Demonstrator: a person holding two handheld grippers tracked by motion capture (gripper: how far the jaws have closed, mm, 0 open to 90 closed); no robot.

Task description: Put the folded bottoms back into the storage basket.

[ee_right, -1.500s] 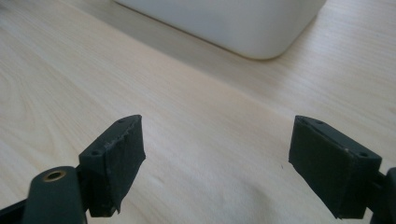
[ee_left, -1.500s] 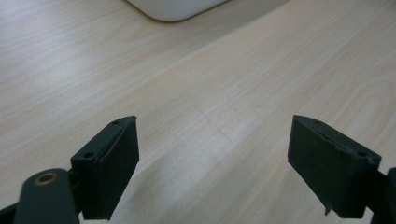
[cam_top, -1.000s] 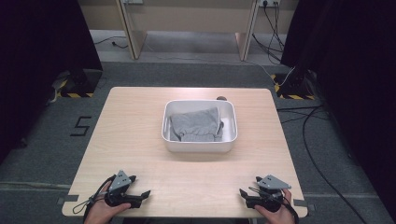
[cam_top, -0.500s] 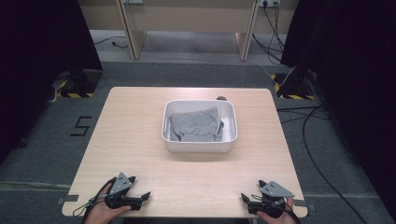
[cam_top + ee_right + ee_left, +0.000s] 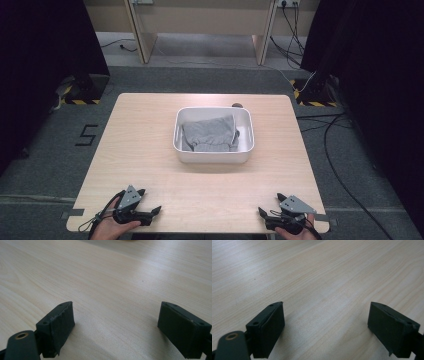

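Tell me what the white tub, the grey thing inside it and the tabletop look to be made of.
White tub: probably plastic, smooth with rounded corners and a soft sheen. Grey thing: cloth, matte, with folds and creases. Tabletop: light wood or wood-look laminate; grain lines show, finish satin.

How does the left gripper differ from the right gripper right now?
The left gripper rests near the light wooden table's front-left corner; the right gripper rests near its front-right corner. The left points right and away, the right points left and away. Both have open, empty jaws, well short of the white tub of grey cloth.
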